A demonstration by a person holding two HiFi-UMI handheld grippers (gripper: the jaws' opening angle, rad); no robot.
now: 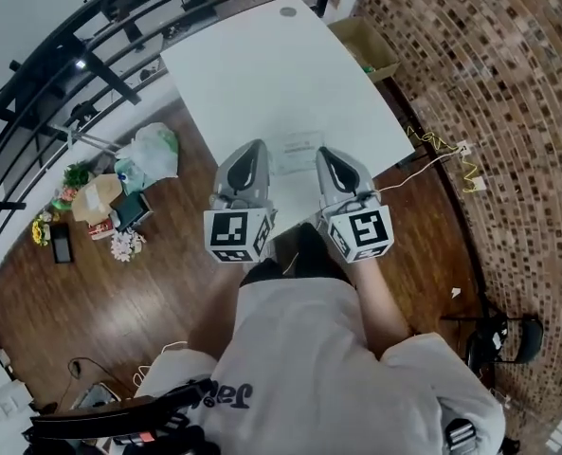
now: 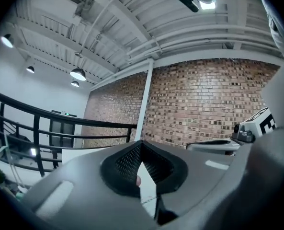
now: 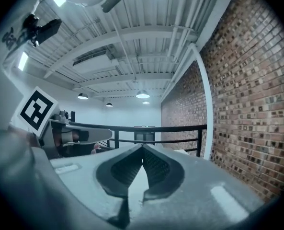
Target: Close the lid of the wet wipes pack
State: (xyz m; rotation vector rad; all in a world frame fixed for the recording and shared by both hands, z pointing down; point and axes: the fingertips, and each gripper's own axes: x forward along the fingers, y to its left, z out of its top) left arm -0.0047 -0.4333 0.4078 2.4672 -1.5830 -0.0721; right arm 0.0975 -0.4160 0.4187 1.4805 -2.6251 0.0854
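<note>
Both the left gripper (image 1: 253,148) and the right gripper (image 1: 326,153) have their jaws pressed together at the tips with nothing pinched, as each gripper view (image 2: 142,145) (image 3: 142,147) shows. They are held side by side close to the person's chest, and their own cameras look out at ceiling and brick rather than down, so I judge them raised off the table. The wet wipes pack (image 1: 297,153) lies flat on the white table (image 1: 262,74), near its closer edge. In the head view it shows between the 2 tips, at about 12 o'clock from the person. Its long axis runs roughly 9 to 3 o'clock. It sits toward 2 o'clock of the left tip and 10 o'clock of the right, and the right looks slightly nearer, so a forward and downward reach is what the coming move needs. The pack is pale and thin, almost the table's colour, and too small to tell how its lid stands. Further out, a cardboard box (image 1: 368,45) sits at 1 o'clock by the brick wall (image 1: 489,83), and bags (image 1: 153,150) lie on the wooden floor (image 1: 167,273) at 9 o'clock.
</note>
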